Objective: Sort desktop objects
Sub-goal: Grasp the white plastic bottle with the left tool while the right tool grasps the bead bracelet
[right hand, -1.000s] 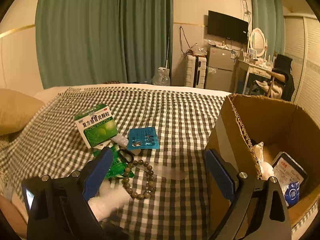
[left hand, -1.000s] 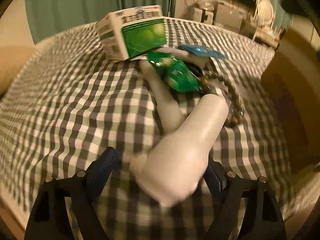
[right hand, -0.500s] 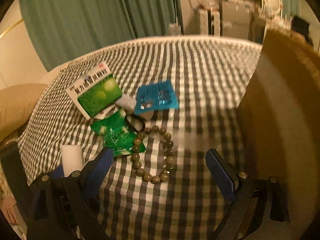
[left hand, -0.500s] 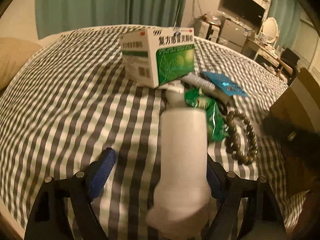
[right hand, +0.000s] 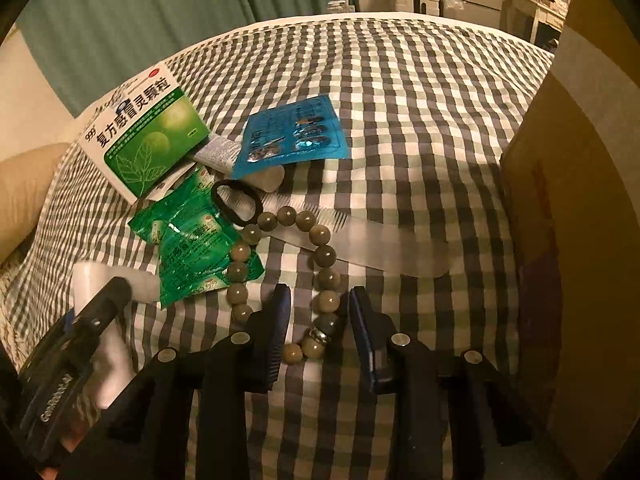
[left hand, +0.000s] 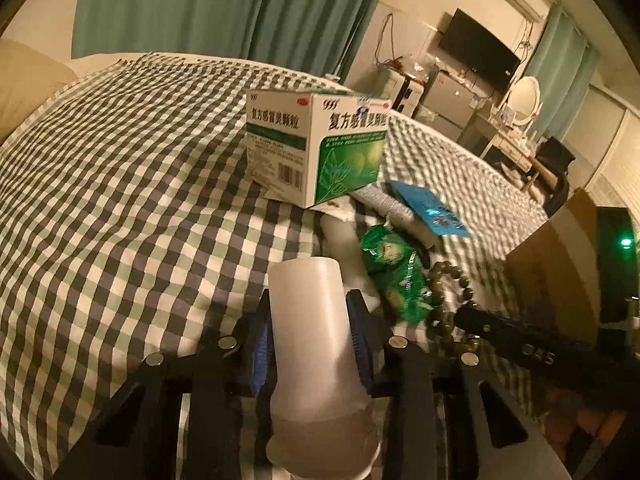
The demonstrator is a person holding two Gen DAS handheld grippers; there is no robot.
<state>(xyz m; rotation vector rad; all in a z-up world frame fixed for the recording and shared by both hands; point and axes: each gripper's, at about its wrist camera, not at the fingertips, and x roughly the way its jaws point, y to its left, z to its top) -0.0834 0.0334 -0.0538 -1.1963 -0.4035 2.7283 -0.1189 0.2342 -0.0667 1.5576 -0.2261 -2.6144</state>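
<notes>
My left gripper (left hand: pixel 308 316) is shut on a white plastic bottle (left hand: pixel 312 344), held above the checked bedspread (left hand: pixel 120 200); the bottle (right hand: pixel 86 280) also shows in the right wrist view. My right gripper (right hand: pixel 320 312) is low over the bed with its jaws partly closed around one side of a green bead bracelet (right hand: pixel 320 256), not clamped on it. Behind lie green sachets (right hand: pixel 192 240), a black hair tie (right hand: pixel 236 200), a clear comb (right hand: pixel 360 240), a blue blister card (right hand: pixel 292 136), a white tube (right hand: pixel 216 152) and a green-and-white medicine box (right hand: pixel 144 128).
A cardboard box (right hand: pixel 580 220) stands at the right edge of the bed, close beside my right gripper. A beige pillow (right hand: pixel 24 188) lies at the left. A second white bottle (left hand: pixel 344 248) lies behind the held one. Furniture and a TV stand beyond the bed.
My left gripper has closed on the white bottle and raised it. My right gripper has come down from above the cardboard box to the bracelet and narrowed its jaws around it.
</notes>
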